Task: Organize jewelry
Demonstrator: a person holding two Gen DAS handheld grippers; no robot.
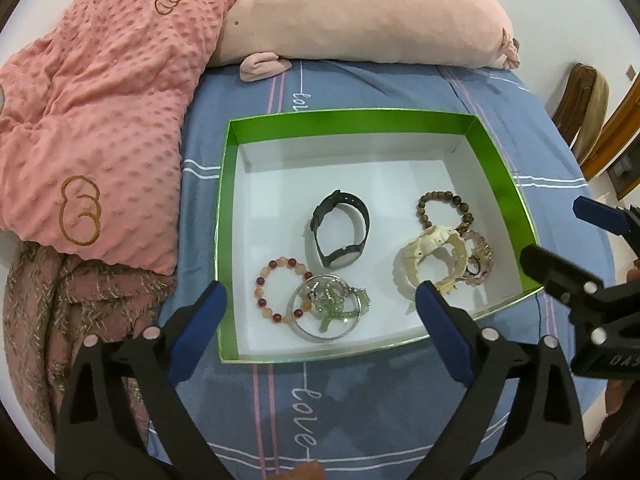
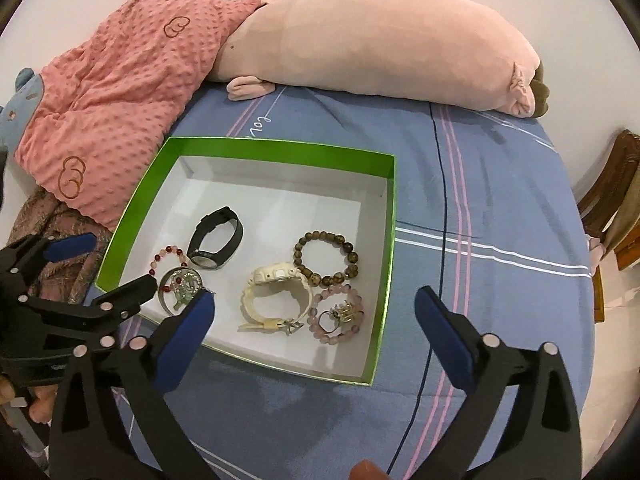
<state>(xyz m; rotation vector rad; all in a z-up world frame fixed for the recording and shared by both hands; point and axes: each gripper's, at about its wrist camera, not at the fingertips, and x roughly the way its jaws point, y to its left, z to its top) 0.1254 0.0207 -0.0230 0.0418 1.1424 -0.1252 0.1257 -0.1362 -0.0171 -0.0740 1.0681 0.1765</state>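
A green box [image 1: 348,114] [image 2: 280,146] with a white floor lies on the bed. In it are a black watch [image 1: 340,236] [image 2: 216,242], a cream watch [image 1: 432,260] [image 2: 276,292], a brown bead bracelet [image 1: 434,197] [image 2: 326,236], a pink bead bracelet [image 1: 480,276] [image 2: 320,326] with rings on it, a red-and-peach bead bracelet [image 1: 261,281] [image 2: 172,249] and a silver bangle [image 1: 320,338] [image 2: 166,300] with green jade pieces. My left gripper [image 1: 320,300] [image 2: 112,266] hovers open above the box's near left corner. My right gripper [image 2: 316,304] [image 1: 556,232] hovers open above its near right side. Neither holds anything.
The blue striped sheet [image 1: 360,400] [image 2: 500,200] surrounds the box. A pink dotted blanket [image 1: 100,100] and a woven throw [image 1: 60,300] lie to the left. A long pink plush pillow [image 1: 360,16] runs along the back wall. A wooden chair [image 1: 580,96] stands at the right.
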